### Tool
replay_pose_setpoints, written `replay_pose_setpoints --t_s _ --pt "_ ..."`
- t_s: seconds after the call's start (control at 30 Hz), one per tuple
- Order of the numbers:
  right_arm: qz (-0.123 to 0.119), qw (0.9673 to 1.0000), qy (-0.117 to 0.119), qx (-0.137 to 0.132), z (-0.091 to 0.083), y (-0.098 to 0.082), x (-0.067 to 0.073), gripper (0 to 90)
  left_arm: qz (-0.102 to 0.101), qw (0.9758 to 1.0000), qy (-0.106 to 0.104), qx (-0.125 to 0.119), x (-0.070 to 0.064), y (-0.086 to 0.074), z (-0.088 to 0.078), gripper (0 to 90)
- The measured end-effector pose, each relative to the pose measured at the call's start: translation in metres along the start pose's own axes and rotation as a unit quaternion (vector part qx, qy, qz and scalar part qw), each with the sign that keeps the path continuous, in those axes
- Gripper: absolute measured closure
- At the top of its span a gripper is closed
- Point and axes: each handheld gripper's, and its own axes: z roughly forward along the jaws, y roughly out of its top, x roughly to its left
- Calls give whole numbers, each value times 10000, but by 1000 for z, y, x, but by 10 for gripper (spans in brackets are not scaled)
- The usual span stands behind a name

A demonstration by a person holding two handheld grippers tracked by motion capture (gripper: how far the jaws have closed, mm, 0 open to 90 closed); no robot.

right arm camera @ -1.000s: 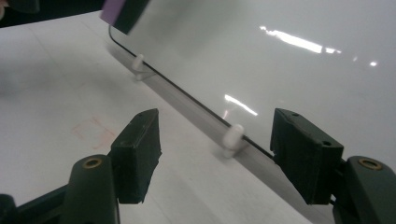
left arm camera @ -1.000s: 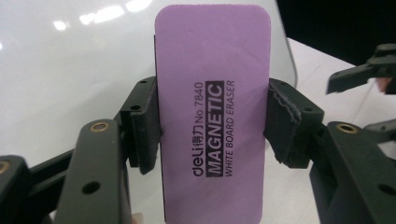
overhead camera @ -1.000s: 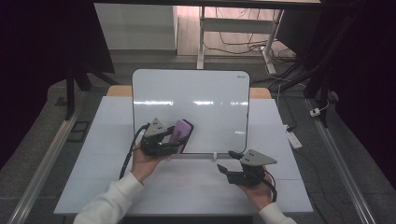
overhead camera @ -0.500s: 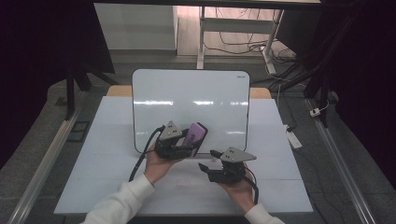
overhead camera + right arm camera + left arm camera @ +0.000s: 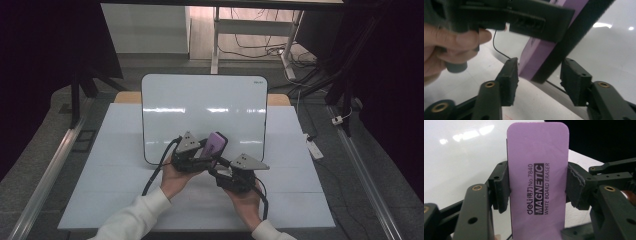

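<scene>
White worktop (image 5: 115, 150), whiteboard (image 5: 200, 110) standing upright near its middle, power strip (image 5: 314, 148) on the floor, cables (image 5: 260, 47) behind

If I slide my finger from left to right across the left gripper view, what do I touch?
Whiteboard → left jaw pad → purple eraser → right jaw pad → the other gripper at the far right.

Thing: purple magnetic whiteboard eraser (image 5: 537, 182) with rounded corners
Print: black "deli No.7840 MAGNETIC WHITE BOARD ERASER" along its length
Underside: black felt layer, seen edge-on in the right gripper view
Pose: lifted off the table, tilted, printed face toward the left gripper view
Place: in front of the whiteboard (image 5: 200, 107), near its lower edge
</scene>
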Motion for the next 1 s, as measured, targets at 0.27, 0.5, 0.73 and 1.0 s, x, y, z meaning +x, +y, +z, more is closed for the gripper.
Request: replay_pose_setpoints --t_s 0.27,0.5,0.73,1.0 --pt "162 9999 -27 -6 -1 1 -4 587 29 10000 34 -50 -2 -1 0 410" --pt "61 9999 -135 17 -6 4 -7 648 84 9999 34 -111 -4 -1 -2 403" --pt "-202 9990 -386 90 -13 11 -12 658 160 9995 104 -256 -2 1 -25 317" --pt "-183 9952 -954 -136 -47 39 -38 657 -35 9984 536 187 21 -33 -81 283"
